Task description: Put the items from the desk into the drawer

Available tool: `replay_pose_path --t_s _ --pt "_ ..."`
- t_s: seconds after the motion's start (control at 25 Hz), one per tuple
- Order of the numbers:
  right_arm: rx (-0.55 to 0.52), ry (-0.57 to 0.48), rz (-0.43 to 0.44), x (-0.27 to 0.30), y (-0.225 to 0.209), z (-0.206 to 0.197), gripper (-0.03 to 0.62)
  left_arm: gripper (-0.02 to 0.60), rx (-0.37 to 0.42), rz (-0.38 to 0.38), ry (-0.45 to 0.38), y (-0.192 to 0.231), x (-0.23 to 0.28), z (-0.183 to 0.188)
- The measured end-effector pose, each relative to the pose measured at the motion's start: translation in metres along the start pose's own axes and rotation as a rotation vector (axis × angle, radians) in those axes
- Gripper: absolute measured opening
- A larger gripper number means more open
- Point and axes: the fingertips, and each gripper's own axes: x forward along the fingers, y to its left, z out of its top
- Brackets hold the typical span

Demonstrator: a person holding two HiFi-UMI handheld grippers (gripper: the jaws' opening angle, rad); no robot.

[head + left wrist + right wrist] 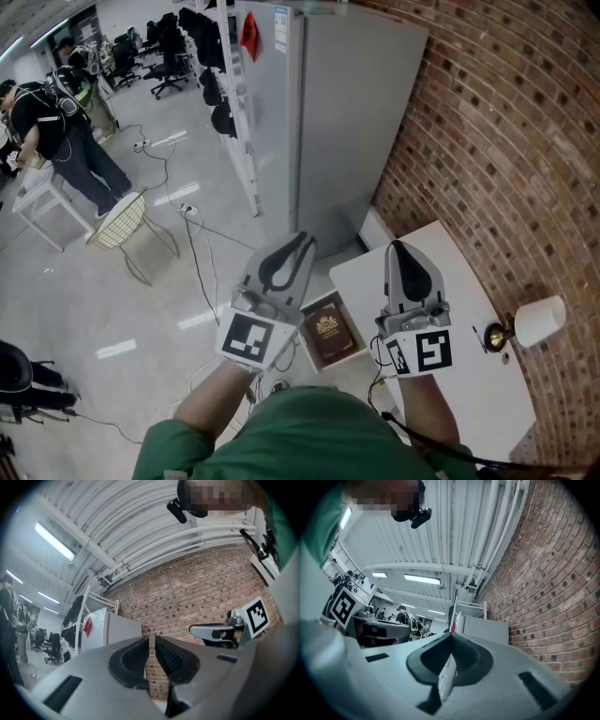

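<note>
I hold both grippers up side by side, pointing slightly upward, away from the white desk [450, 281]. The left gripper [306, 240] [152, 638] has its jaws almost together with a thin slit of brick wall showing between them, and nothing is in it. The right gripper [396, 246] [451, 634] is shut and empty, its tips meeting. Below, between the two, a brown book [328, 337] with a gold emblem lies in a pale-rimmed box at the desk's left edge, which may be the open drawer. On the desk stands a white lamp [539, 321] with a brass base.
A brick wall [506, 141] runs along the right behind the desk. A tall grey cabinet [337, 122] stands ahead. Cables [197, 253] trail over the floor near a wire chair [122, 225]. People stand at the far left [56, 131].
</note>
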Motion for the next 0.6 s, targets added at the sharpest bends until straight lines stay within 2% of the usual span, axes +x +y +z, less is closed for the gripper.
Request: replay_pose_path --t_s 0.6 --pt "-0.014 0.012 0.006 0.003 0.016 0.002 0.002 0.040 -0.007 -0.009 -0.007 0.008 -0.010 0.002"
